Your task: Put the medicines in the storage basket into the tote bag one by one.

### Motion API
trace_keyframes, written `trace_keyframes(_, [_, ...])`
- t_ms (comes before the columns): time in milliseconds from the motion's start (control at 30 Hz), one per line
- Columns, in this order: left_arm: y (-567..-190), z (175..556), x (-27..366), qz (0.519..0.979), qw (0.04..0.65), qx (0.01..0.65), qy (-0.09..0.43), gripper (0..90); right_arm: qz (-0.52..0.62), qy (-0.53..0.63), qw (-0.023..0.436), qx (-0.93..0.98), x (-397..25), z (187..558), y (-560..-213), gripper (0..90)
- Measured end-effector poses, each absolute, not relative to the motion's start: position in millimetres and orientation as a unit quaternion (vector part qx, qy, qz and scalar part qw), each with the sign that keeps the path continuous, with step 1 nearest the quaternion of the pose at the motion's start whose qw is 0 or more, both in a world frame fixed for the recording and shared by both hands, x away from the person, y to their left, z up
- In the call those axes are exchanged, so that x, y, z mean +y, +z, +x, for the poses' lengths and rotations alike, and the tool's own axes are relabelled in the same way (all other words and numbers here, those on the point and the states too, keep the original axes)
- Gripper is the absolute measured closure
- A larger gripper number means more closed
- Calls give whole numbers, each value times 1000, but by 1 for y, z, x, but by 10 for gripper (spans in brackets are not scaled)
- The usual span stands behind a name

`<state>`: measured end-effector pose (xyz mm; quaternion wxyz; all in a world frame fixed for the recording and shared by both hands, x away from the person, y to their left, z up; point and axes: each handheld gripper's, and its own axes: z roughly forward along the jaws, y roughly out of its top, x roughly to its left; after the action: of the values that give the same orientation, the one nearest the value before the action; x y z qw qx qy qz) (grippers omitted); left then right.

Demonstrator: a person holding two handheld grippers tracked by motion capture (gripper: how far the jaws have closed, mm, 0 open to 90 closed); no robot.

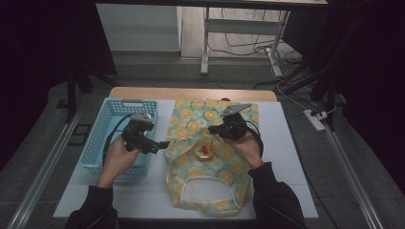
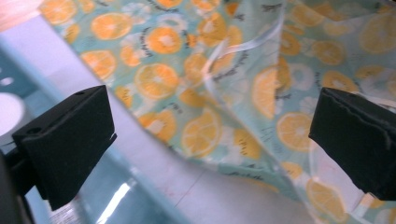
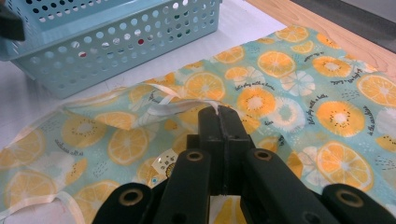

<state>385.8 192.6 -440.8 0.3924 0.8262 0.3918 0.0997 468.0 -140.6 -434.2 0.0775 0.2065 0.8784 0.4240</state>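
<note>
I see the orange-print cloth bag (image 1: 210, 152) lying flat on the white table mat (image 1: 286, 157), just right of the blue perforated basket (image 1: 102, 143). A small round thing with a red centre (image 1: 204, 151) sits on the cloth; I can't tell what the basket holds. My right gripper (image 3: 219, 112) has its jaws pressed together on a white-edged fold of the bag. My left gripper (image 1: 162, 144) hangs wide open at the bag's left edge, gripping nothing
</note>
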Motion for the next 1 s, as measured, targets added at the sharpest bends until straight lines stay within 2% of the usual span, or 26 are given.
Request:
trace_keyframes(733, [-462,394,253,805,333,476,118,2,205,421,77,880,-139,468,-435,900])
trace_keyframes(1000, [-480,408,262,812,284,499,106,4,205,421,77,880,-139,468,-435,900])
